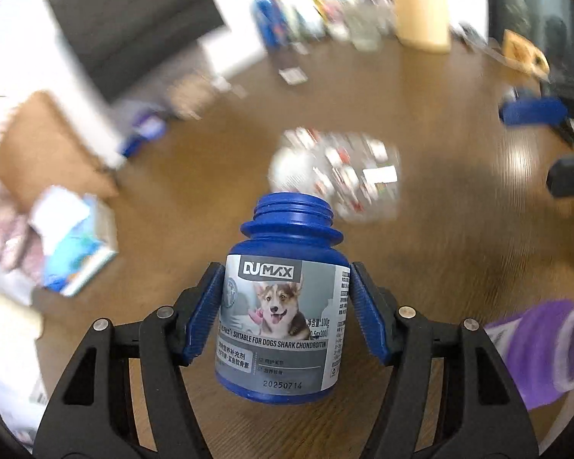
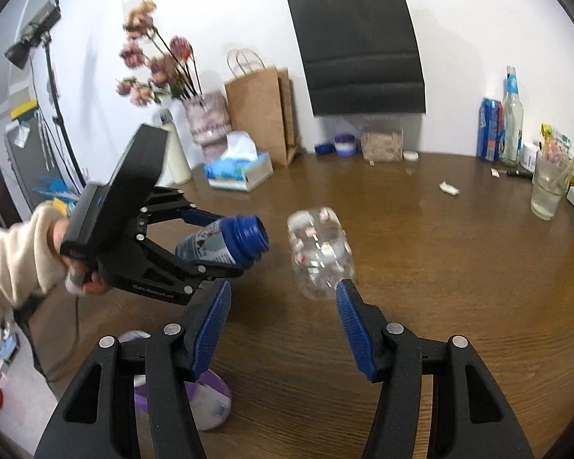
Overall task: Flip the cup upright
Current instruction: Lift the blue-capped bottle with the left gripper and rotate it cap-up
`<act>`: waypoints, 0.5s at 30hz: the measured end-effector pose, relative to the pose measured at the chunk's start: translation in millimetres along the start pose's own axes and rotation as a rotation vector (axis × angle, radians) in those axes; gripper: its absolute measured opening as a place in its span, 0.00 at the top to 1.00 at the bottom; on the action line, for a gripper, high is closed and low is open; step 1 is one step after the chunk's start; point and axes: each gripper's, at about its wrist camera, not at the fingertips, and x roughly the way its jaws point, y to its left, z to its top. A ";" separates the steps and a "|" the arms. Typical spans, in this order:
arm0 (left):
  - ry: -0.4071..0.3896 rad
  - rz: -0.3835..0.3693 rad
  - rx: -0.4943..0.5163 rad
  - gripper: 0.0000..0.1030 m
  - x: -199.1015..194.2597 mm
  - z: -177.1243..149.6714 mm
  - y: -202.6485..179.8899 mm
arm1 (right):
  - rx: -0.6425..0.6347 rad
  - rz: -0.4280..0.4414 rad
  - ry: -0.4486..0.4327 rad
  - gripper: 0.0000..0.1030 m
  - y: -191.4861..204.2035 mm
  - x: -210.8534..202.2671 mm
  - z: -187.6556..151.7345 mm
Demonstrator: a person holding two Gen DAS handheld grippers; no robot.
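Item: blue bottle (image 1: 283, 302), uncapped, dog-supplement label. It is pinched at mid-body between the blue pads (image 1: 206, 311) of the left gripper (image 1: 285, 308) and held above the wooden table (image 1: 440, 267).

Left wrist view: label text and printed date are legible; the surroundings are blurred. A clear plastic bottle (image 1: 336, 172) is seen lying beyond the blue bottle's mouth.

Right wrist view: the blue bottle (image 2: 225, 243) is shown tilted near horizontal, mouth toward the clear bottle (image 2: 319, 252). The hand (image 2: 72, 264) and cream sleeve (image 2: 15, 252) holding the left gripper (image 2: 220, 246) are visible only here. The right gripper (image 2: 283, 329) is spread wide, empty. A purple container (image 2: 206, 401) lies beneath it.
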 end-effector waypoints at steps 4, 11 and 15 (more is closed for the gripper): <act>-0.187 0.051 -0.105 0.40 -72.9 -1.4 4.9 | -0.026 0.055 -0.063 0.27 23.8 -19.7 18.5; -0.398 0.137 -0.234 0.40 -152.4 -27.5 -18.6 | -0.023 0.242 -0.131 0.20 76.5 -32.0 50.1; -0.504 0.244 -0.314 0.40 -165.2 -51.2 -33.3 | 0.040 0.313 -0.092 0.20 99.3 -11.2 55.0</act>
